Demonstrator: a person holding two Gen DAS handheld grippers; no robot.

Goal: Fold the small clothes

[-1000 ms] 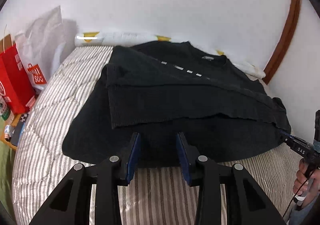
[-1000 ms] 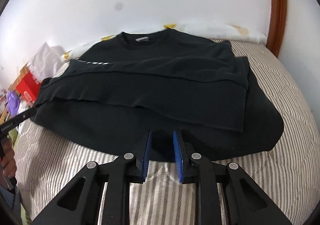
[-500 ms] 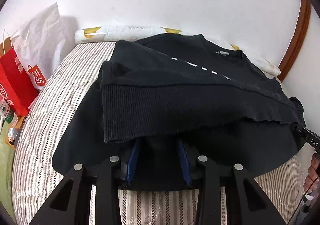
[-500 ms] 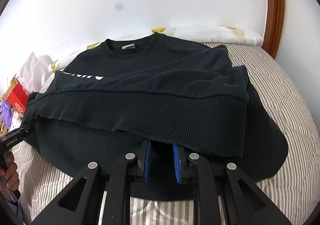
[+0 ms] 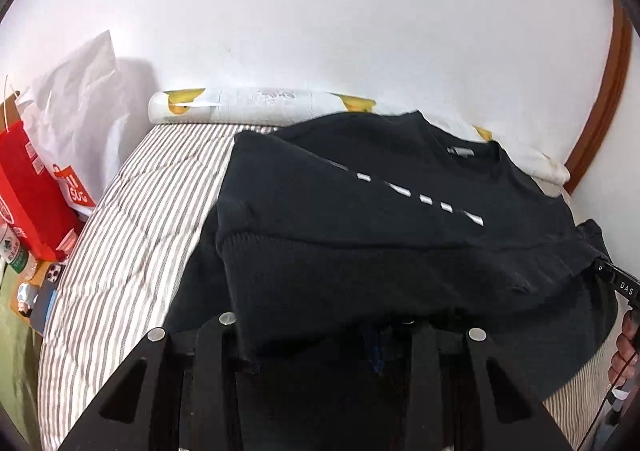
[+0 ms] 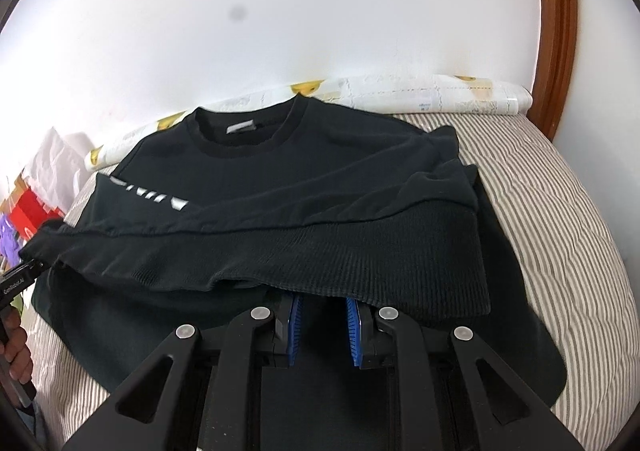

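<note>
Left wrist view: black sweatshirt (image 5: 360, 219) lies on striped mattress (image 5: 132, 211), collar toward the far edge by the wall; ribbed hem drapes over left gripper (image 5: 316, 347), hiding the fingers, so jaw gap cannot be told. "DAS" reads on the other tool. Right wrist view: right gripper (image 6: 322, 327) under the hem (image 6: 400, 259), blue pads (image 6: 295, 325) parted narrowly, fabric over the tips; grip on cloth cannot be told.
</note>
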